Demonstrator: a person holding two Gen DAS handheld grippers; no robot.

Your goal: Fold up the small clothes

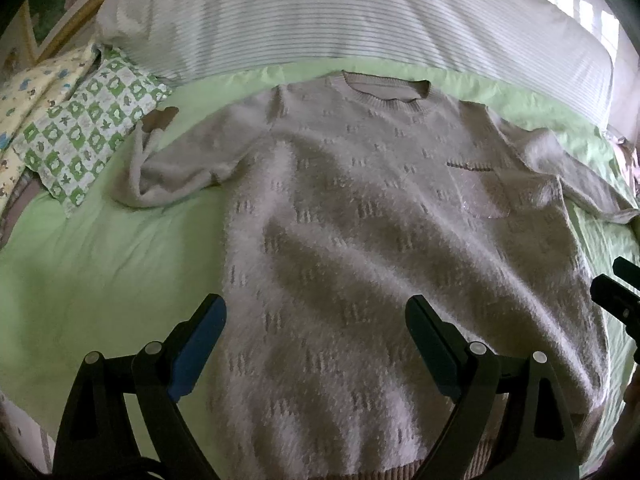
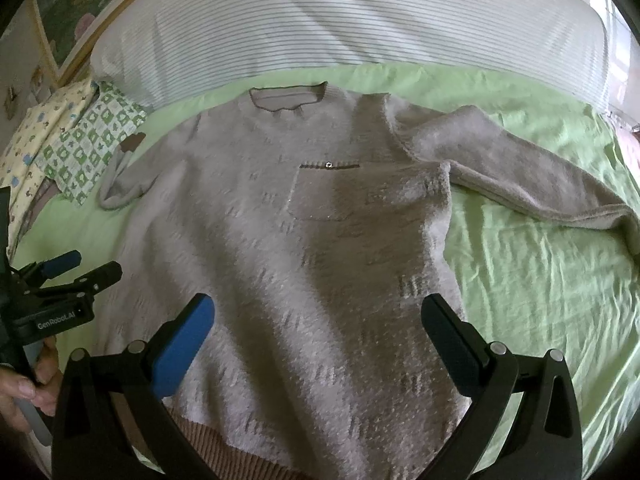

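A light green bed sheet (image 2: 540, 280) lies below a white striped duvet (image 2: 340, 24); a gold-framed picture (image 2: 80, 12) hangs left of the duvet.

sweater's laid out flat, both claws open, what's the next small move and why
Probably bring the right claw out to the long sleeve and pinch it near the cuff to fold it across the body. The sweater lies flat, front up, on the green sheet, that sleeve stretches fully outward, and both claws hover open, holding nothing.
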